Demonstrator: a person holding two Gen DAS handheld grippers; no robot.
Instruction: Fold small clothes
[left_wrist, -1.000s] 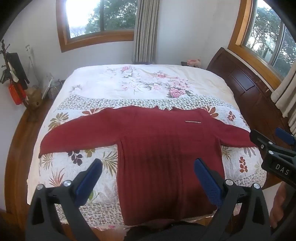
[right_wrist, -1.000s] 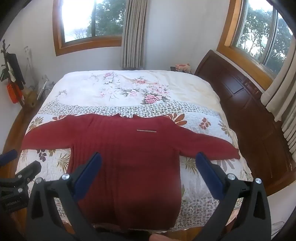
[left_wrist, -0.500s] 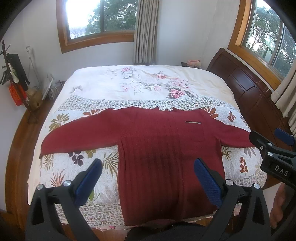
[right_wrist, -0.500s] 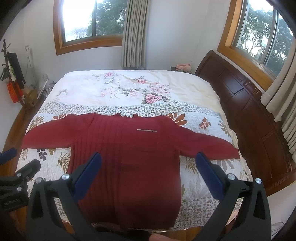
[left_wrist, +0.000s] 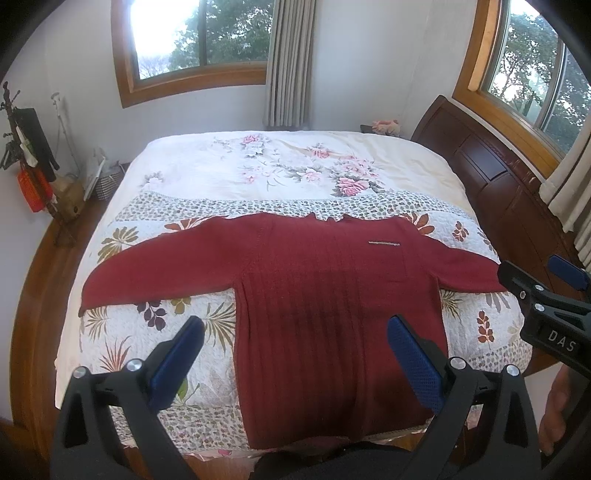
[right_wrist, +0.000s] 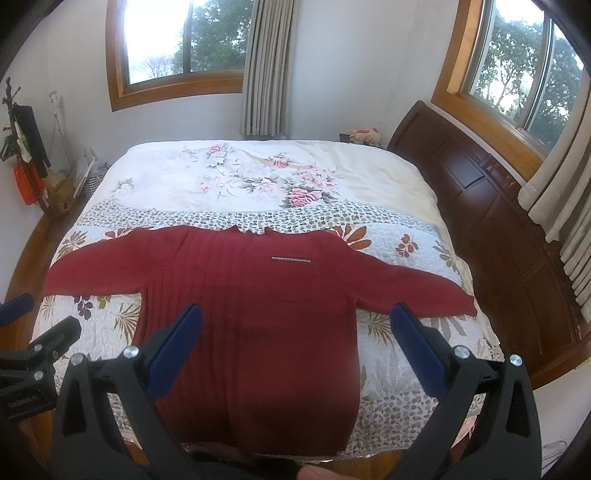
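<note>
Currently, left to right:
coat rack (left_wrist: 27, 155): far left, by wall
left gripper (left_wrist: 295, 328): jaws spread, holding nothing, above hem
sweater (left_wrist: 314, 295): red, flat on bed (left_wrist: 295, 162), sleeves out
right gripper (right_wrist: 297, 317): jaws spread, holding nothing
headboard (right_wrist: 480, 206): right, nothing blocks sweater

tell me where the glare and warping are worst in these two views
Left wrist view: the back window is blown out white, and the floor edges bow. Right wrist view: the same glare, a soft shadow darkens the sweater near its hem, and black vignetting fills the corners.
</note>
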